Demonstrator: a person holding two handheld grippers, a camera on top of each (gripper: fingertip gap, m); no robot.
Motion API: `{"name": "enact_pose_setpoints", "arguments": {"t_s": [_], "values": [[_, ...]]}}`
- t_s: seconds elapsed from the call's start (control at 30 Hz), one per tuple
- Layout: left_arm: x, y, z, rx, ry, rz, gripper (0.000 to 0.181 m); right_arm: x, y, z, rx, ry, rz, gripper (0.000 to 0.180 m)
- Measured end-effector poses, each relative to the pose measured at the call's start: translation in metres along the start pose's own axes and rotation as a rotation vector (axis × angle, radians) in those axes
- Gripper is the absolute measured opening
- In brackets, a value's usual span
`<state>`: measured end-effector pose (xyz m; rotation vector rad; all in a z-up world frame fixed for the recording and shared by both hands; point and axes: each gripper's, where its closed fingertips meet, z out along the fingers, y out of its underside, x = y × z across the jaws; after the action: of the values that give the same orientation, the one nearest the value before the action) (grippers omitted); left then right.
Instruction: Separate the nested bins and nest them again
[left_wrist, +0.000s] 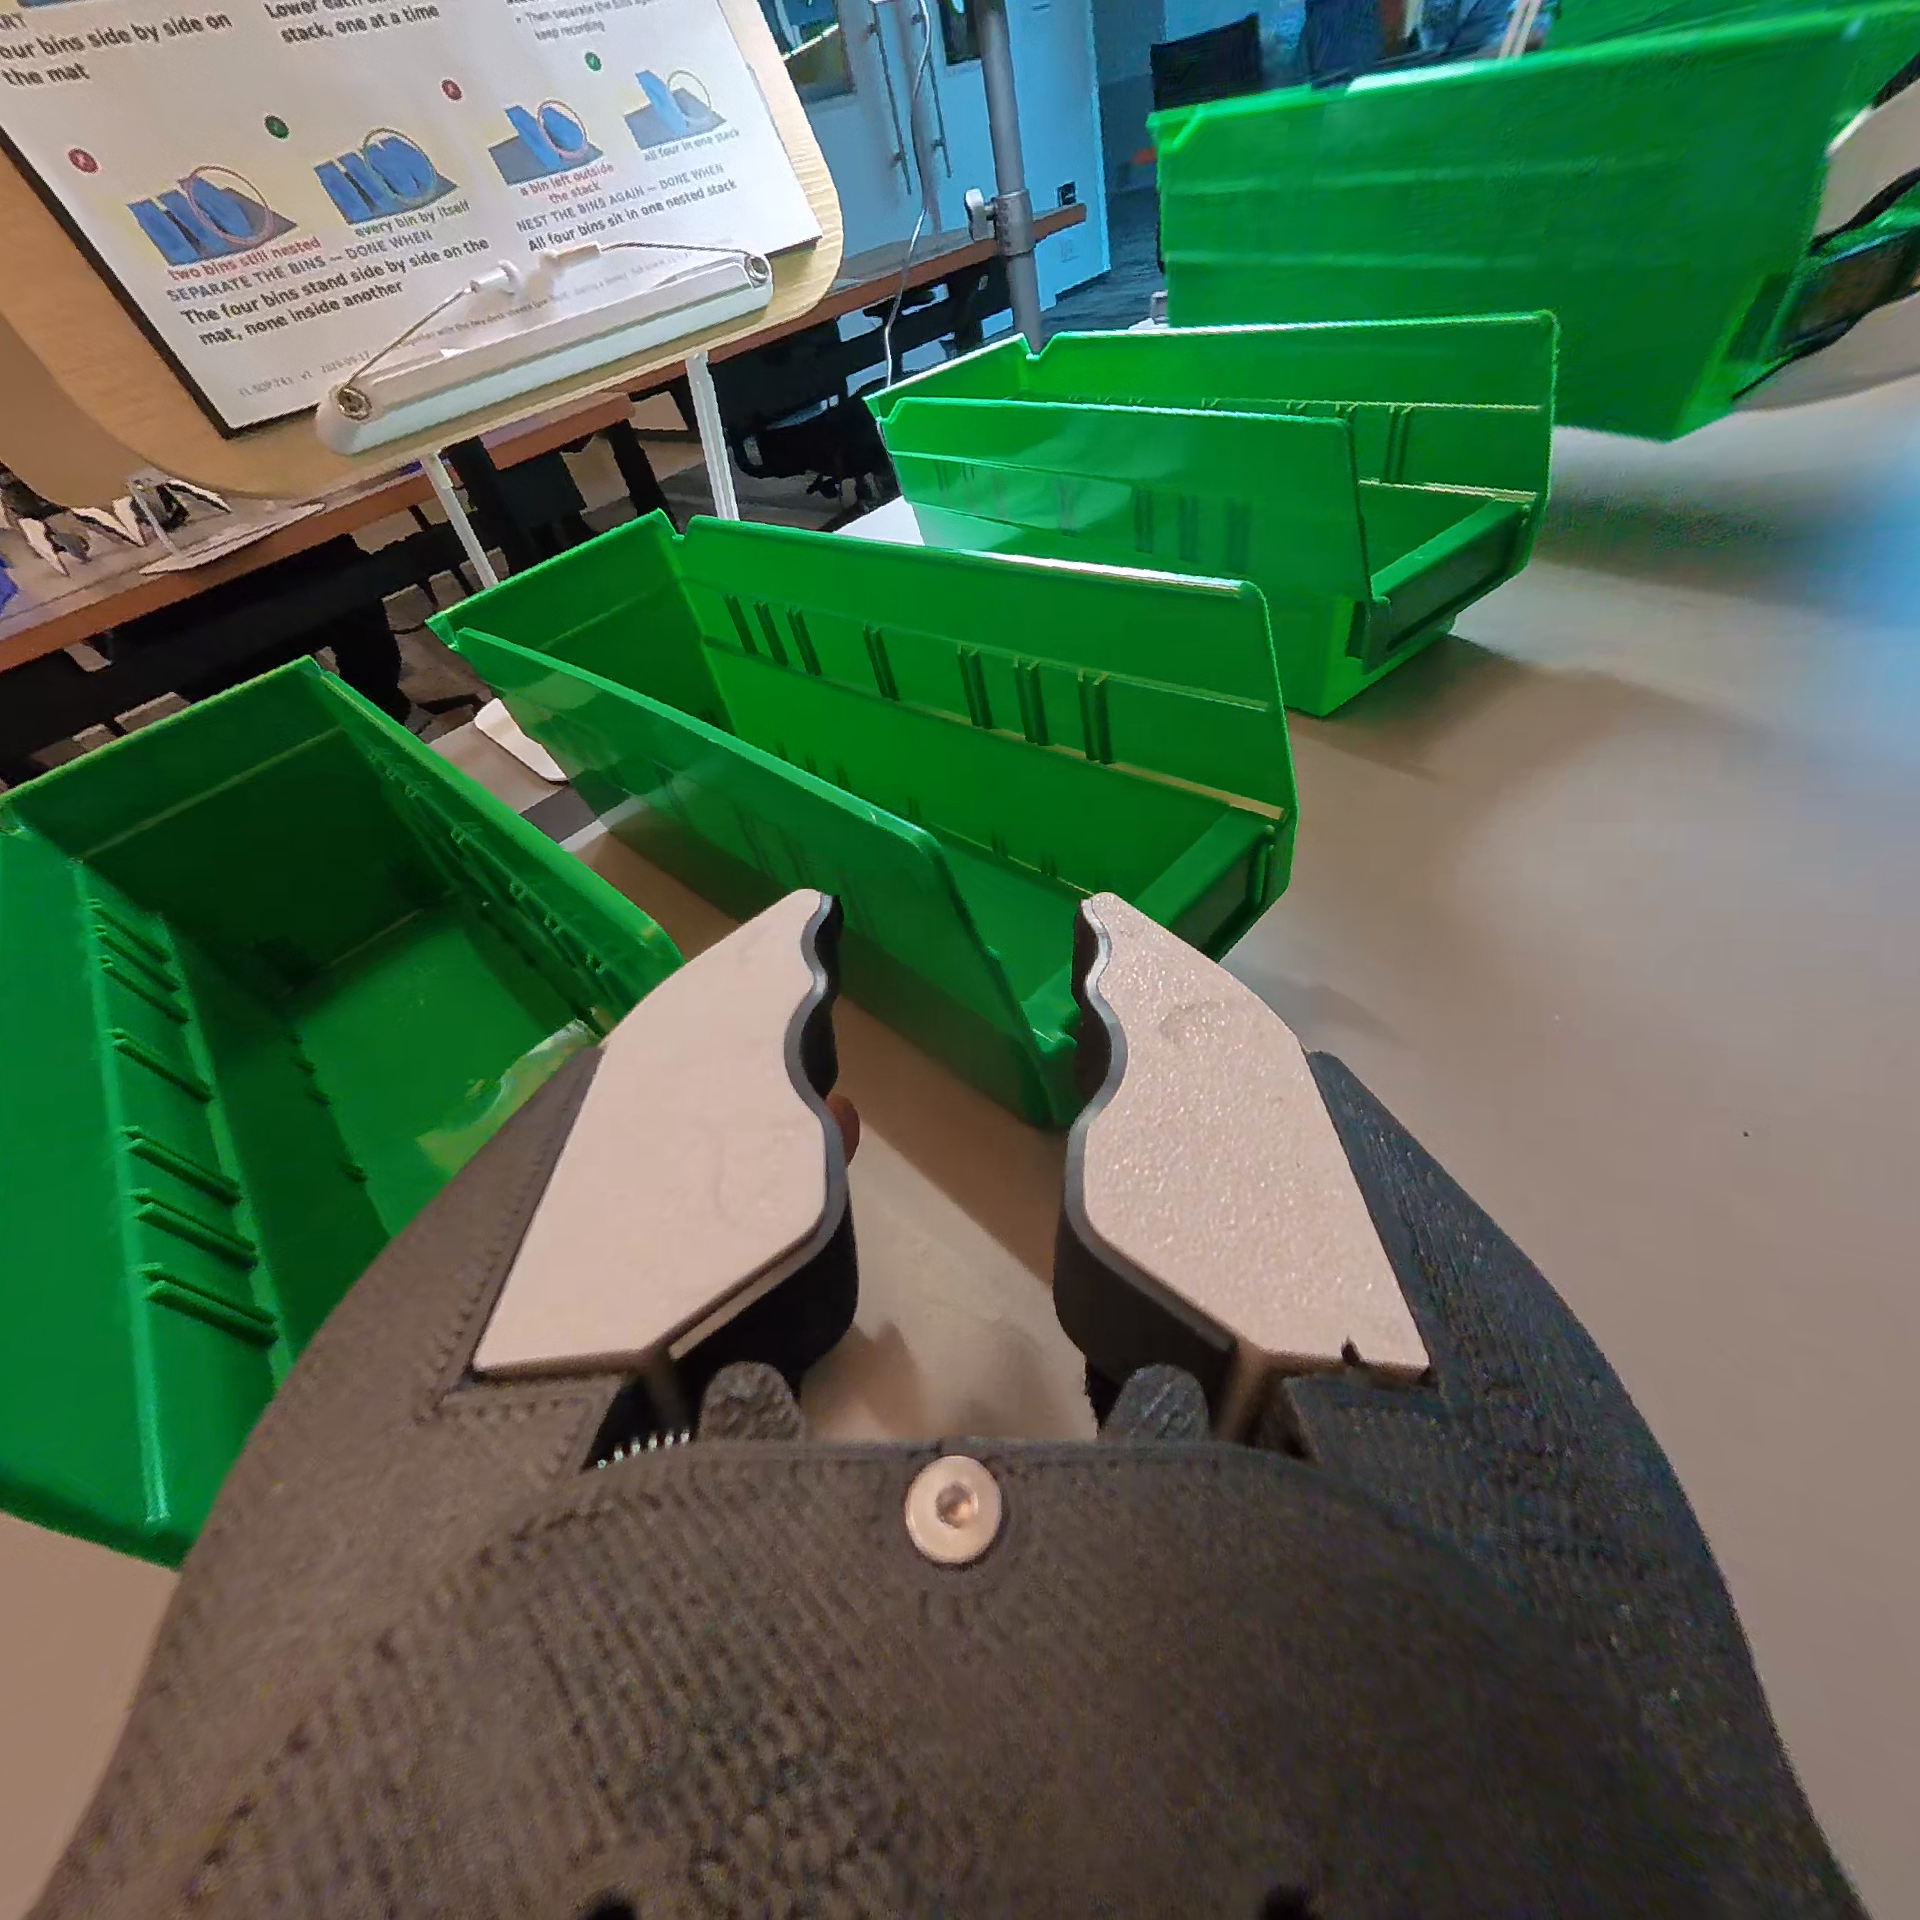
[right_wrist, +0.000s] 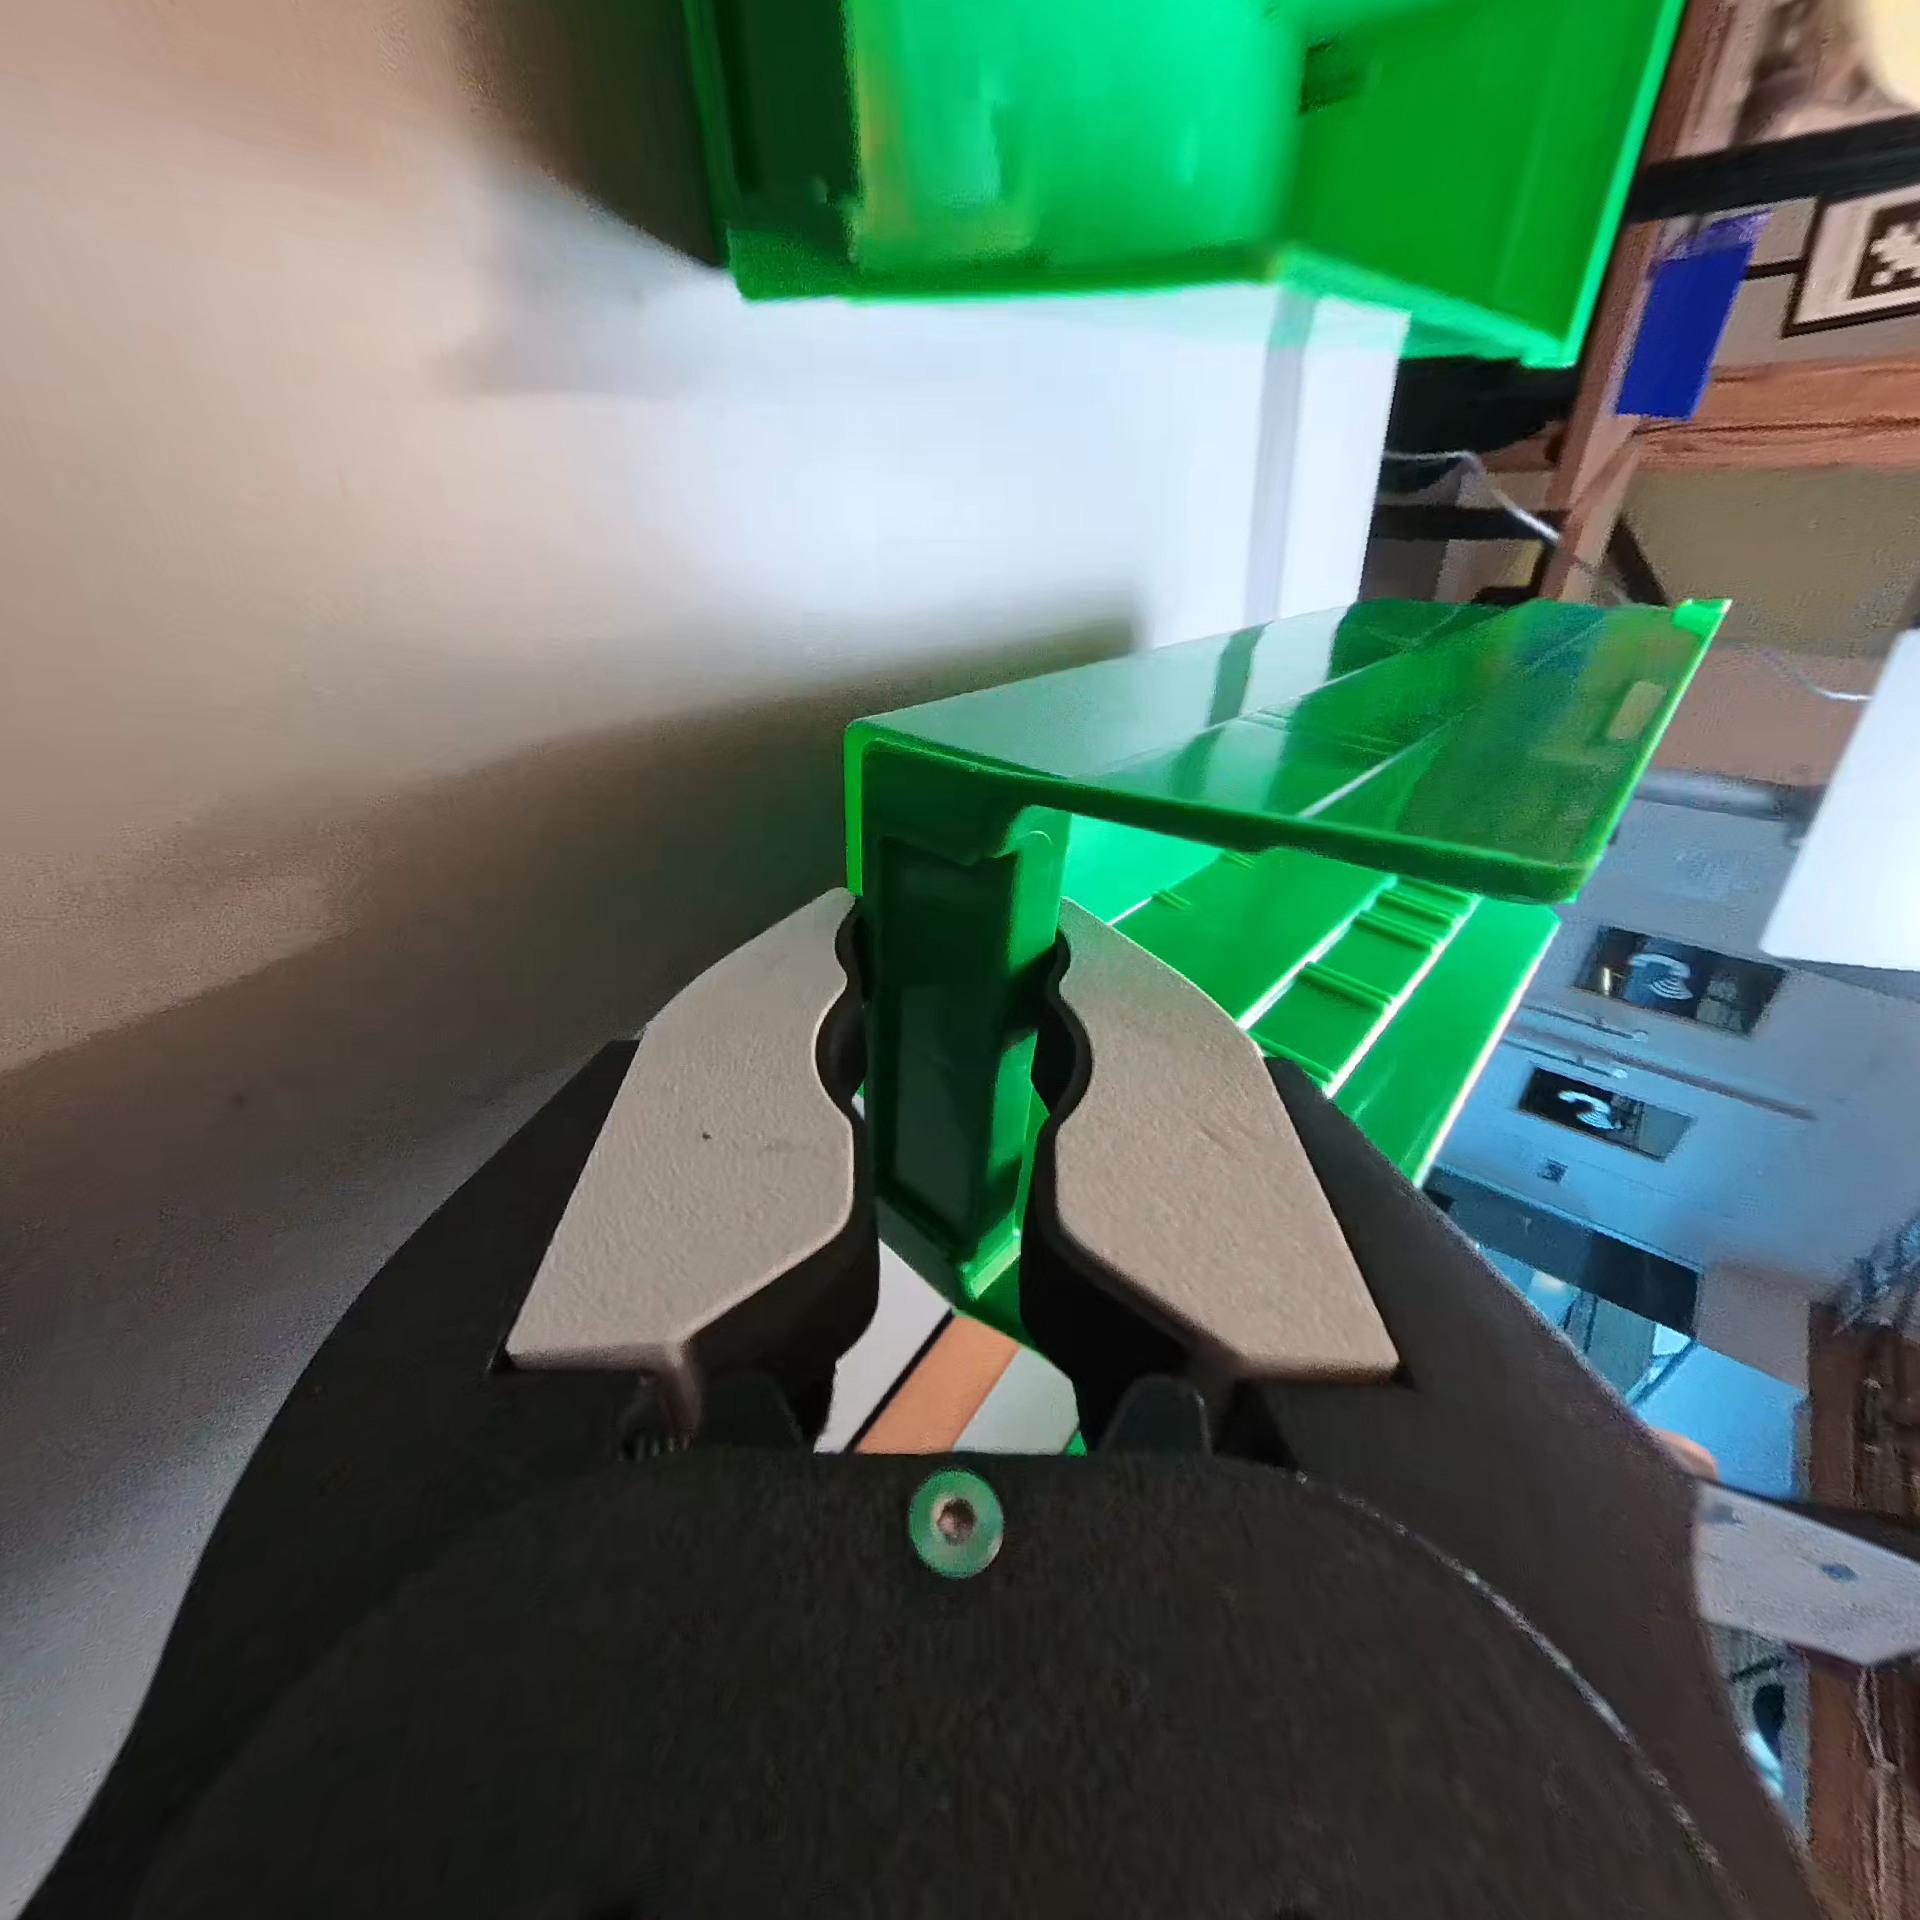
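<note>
The right gripper (right_wrist: 951, 1023) clamps the front lip of a green bin (right_wrist: 1288, 769) and holds it in the air above the grey table (left_wrist: 1558, 935), where three more green bins (left_wrist: 935, 748) stand beside the empty, parted left gripper (left_wrist: 956, 997).

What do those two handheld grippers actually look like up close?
Both look alike. The left gripper and right gripper each have a rounded black body with a rough, ridged surface, one silver screw at its centre, and two pale grey fingers with wavy dark inner edges. No cables or sleeves show.
</note>
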<state>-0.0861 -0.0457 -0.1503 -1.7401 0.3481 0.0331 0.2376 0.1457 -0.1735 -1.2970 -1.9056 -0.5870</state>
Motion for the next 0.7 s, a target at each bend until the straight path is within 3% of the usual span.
{"name": "enact_pose_setpoints", "arguments": {"t_s": [0.2,0.37,0.4,0.5,0.6,0.7], "values": [[-0.003,0.003,0.000,-0.008,-0.011,0.001,0.042,-0.006,-0.002,0.050,-0.008,-0.087,-0.051,0.029],[-0.003,0.007,0.002,-0.022,-0.011,-0.004,0.042,0.001,-0.005,0.073,0.002,-0.057,-0.124,0.030],[-0.004,0.006,0.002,-0.021,-0.013,-0.004,0.042,0.004,-0.004,0.073,-0.003,-0.045,-0.124,0.036],[-0.005,0.006,0.001,-0.019,-0.017,-0.007,0.042,0.009,-0.009,0.051,-0.005,-0.077,-0.058,0.057],[-0.008,0.004,0.001,-0.014,-0.025,-0.008,0.042,0.013,-0.037,0.004,0.063,-0.085,0.005,0.051],[-0.011,0.001,0.000,-0.008,-0.034,-0.015,0.043,-0.003,-0.093,-0.031,0.207,-0.158,0.030,0.048]]}}
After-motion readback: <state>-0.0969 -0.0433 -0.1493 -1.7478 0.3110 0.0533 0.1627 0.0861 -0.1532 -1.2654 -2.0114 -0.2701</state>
